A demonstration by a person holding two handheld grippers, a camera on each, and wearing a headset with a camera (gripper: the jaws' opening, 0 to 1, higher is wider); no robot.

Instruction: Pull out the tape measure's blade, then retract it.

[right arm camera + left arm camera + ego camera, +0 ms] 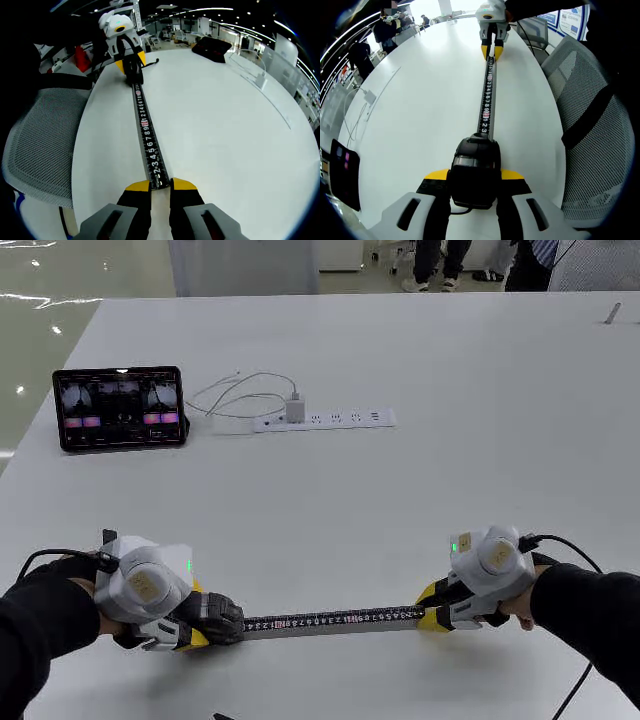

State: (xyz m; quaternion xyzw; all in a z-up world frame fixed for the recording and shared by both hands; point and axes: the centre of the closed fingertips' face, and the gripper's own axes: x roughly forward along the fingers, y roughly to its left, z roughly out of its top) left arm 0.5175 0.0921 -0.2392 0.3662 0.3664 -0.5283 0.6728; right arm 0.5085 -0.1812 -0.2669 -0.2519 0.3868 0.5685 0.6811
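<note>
Mostly smooth plastic, with a little cloth and mesh.
The table [400, 490] is white and smooth with a soft satin sheen. The tape measure's case [472, 160] looks like black plastic, glossy on top. Its blade [148, 135] is dark and matt, with crisp pale printing. The left gripper [475, 175] and right gripper [160, 186] have smooth, pale grey plastic shells and duller yellow tips. The chair [600, 140] back is grey open-weave mesh. The sleeves [590, 610] are matt black cloth. The tablet [120, 406] has a glossy screen, and the power strip [325, 420] is smooth white plastic.
</note>
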